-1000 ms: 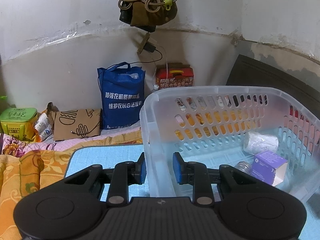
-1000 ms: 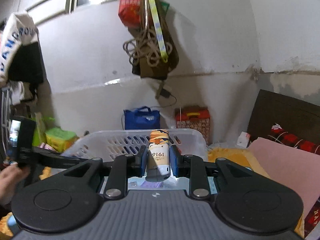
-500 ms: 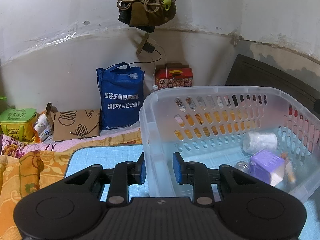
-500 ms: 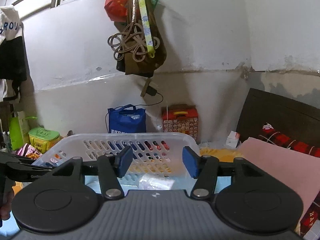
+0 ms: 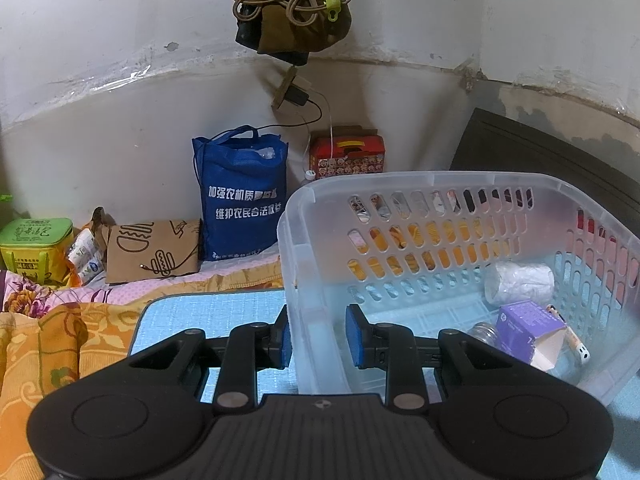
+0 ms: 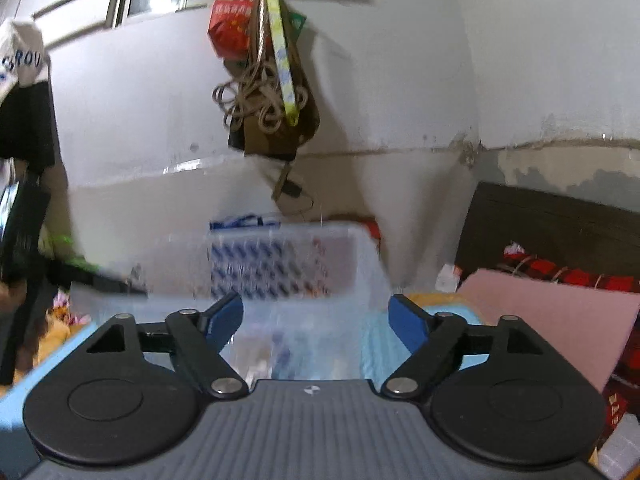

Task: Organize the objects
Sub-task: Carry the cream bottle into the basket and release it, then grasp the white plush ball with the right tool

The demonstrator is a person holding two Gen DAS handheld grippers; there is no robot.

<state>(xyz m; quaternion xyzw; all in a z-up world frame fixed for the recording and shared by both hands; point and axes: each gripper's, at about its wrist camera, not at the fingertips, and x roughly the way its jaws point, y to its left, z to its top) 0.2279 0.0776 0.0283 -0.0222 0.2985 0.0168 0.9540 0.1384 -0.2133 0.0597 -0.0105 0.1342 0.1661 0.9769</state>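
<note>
A clear plastic basket (image 5: 420, 184) stands on a light blue mat (image 5: 208, 312). My left gripper (image 5: 316, 336) is shut on the basket's near left wall, one pad on each side. Inside the basket lie a white paper roll (image 5: 520, 282), a purple box (image 5: 528, 330), a small glass jar (image 5: 482, 330) and an orange-and-white tube (image 5: 572, 338) behind the box. My right gripper (image 6: 316, 322) is wide open and empty, raised over the blurred basket (image 6: 296, 264).
A blue tote bag (image 5: 240, 200), a red tin (image 5: 348, 154), a brown paper bag (image 5: 152, 252) and a green box (image 5: 34, 248) line the back wall. A floral bedsheet (image 5: 44, 328) lies left. A pink board (image 6: 552, 320) and dark headboard (image 6: 560, 220) are right.
My right gripper held the orange-and-white tube over the basket, opened and let it go; the tube now lies in the basket. The right gripper has since opened wider and shifted. The left gripper stayed put.
</note>
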